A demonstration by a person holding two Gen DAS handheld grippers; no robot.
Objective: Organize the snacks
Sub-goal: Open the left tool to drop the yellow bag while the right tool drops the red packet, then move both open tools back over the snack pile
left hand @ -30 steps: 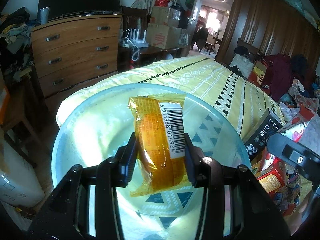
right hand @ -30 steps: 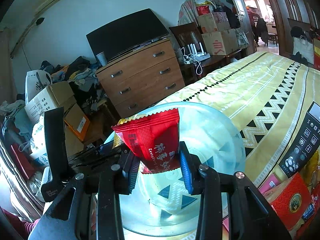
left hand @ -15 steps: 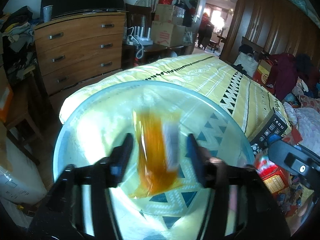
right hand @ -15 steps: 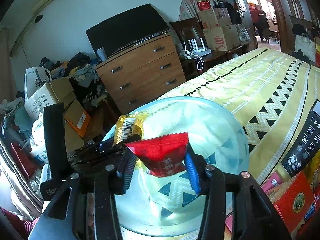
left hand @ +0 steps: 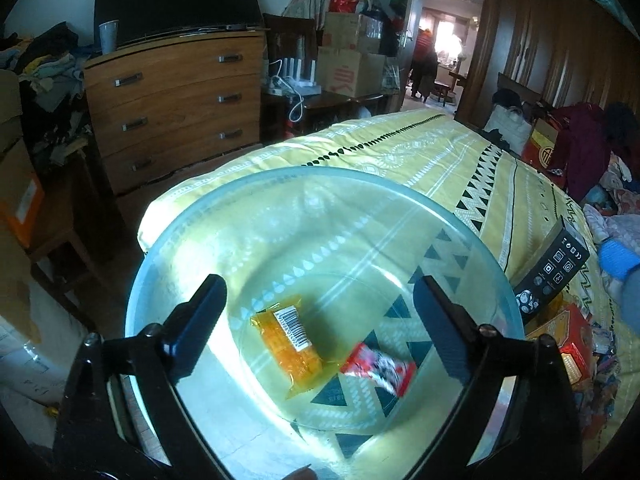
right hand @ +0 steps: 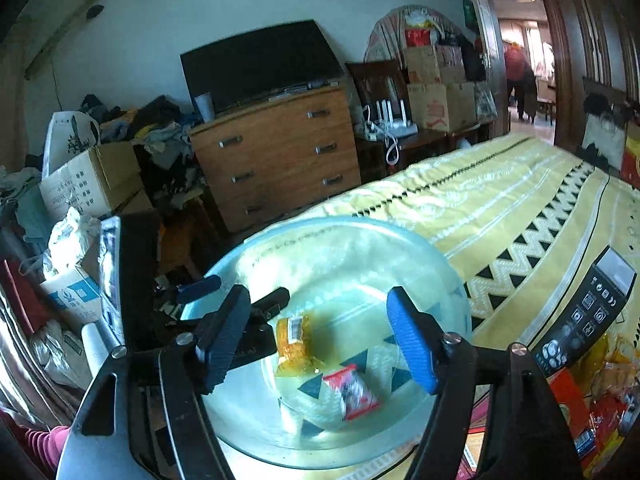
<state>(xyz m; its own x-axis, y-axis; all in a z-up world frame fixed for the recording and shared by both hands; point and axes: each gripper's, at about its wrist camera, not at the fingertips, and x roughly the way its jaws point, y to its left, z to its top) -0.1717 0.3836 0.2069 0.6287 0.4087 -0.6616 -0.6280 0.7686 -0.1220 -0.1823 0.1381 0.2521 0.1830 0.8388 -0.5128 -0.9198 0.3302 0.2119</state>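
Two crinkly foil packets now lie in the clear glass bowl [left hand: 280, 200], dropped since a second ago: the orange snack packet [left hand: 294, 346] beside the red snack packet [left hand: 378, 368]. Above the bowl, the left gripper [left hand: 320, 320] and the right gripper [right hand: 316, 340] both gape, released.

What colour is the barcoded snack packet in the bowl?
Orange-yellow, with a white barcode label: the snack packet in the glass bowl, clearest in the left wrist view.
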